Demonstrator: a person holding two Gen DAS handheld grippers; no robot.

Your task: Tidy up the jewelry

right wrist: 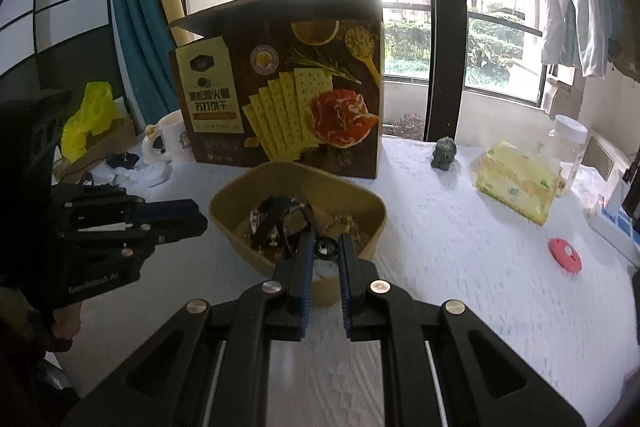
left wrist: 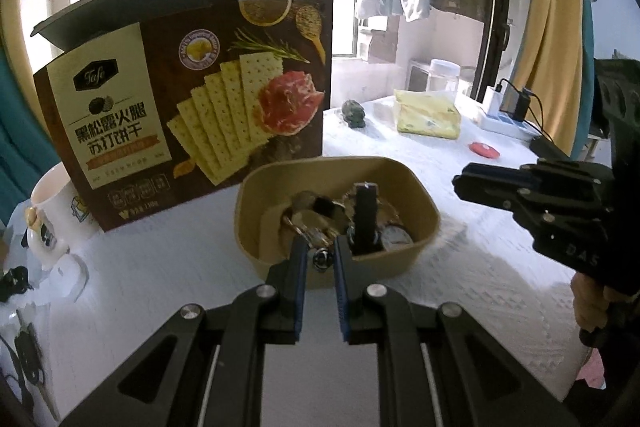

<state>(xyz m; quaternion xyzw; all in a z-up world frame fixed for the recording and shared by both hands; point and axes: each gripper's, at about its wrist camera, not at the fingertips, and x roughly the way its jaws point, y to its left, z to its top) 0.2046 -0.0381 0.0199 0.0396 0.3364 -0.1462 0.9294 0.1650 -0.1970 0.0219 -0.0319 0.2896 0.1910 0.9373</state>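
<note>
A tan bowl (left wrist: 424, 211) holds a heap of jewelry (left wrist: 320, 211) on the white tablecloth. My left gripper (left wrist: 320, 259) is at the bowl's near rim, its fingers closed on a small round silver piece (left wrist: 322, 261). In the right wrist view the same bowl (right wrist: 372, 211) holds jewelry (right wrist: 280, 223), and my right gripper (right wrist: 325, 249) is at its near rim, fingers closed on a small dark round ring-like piece (right wrist: 326, 249). Each gripper shows in the other's view: the right one (left wrist: 464, 183) beside the bowl, the left one (right wrist: 196, 215) beside it.
A cracker box (left wrist: 192, 99) stands right behind the bowl. A white mug (left wrist: 52, 219) is at the left. A green figurine (left wrist: 354, 113), a yellow packet (left wrist: 428, 115), a clear jar (left wrist: 442, 75), a red disc (left wrist: 484, 149) and a power strip (left wrist: 504, 119) lie at the right.
</note>
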